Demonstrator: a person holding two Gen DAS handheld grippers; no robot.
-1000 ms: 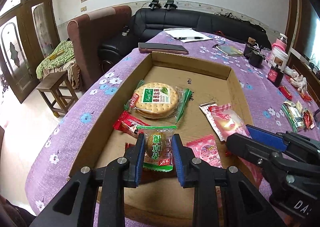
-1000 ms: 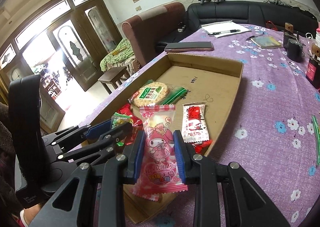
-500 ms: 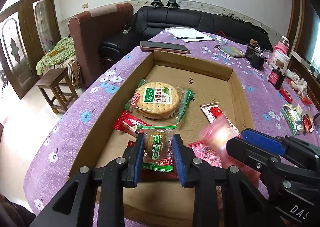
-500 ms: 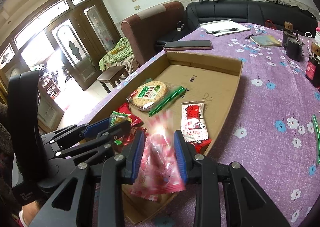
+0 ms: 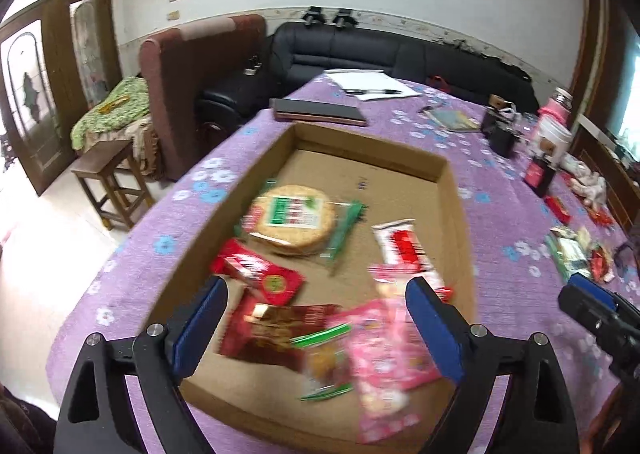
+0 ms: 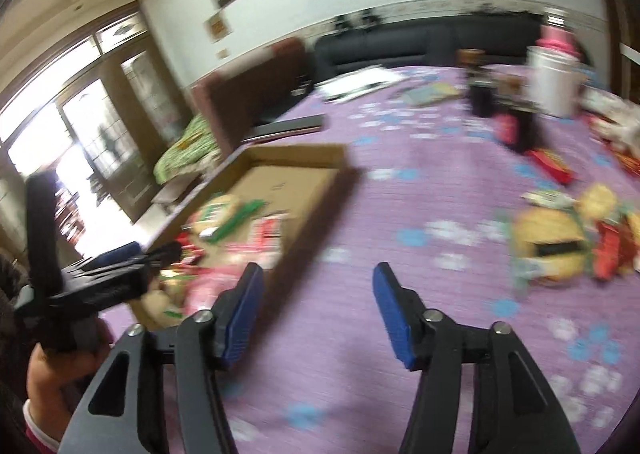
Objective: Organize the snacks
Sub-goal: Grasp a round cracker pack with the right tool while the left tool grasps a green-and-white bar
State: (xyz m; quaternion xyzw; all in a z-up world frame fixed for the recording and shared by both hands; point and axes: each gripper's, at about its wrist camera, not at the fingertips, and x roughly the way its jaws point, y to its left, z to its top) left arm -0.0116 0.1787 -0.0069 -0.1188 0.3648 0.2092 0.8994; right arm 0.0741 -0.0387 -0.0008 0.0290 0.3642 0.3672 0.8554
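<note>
Cardboard box (image 5: 456,189) holds the sorted snacks; pink packet (image 5: 384,350) lies at its near end. Left gripper (image 5: 316,326) hovers above it, fingers spread, empty. Right gripper (image 6: 316,306), spread too, faces the loose pile (image 6: 560,238) beside the box, probably the next pick.

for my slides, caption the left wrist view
Open left hand-held gripper above snack packets in the cardboard box.

Purple tabletop (image 5: 500,189) cloth with blue-white flowers; brown cardboard tray (image 5: 372,147); pink snack packet (image 5: 384,354); blue pads on both black grippers.
</note>
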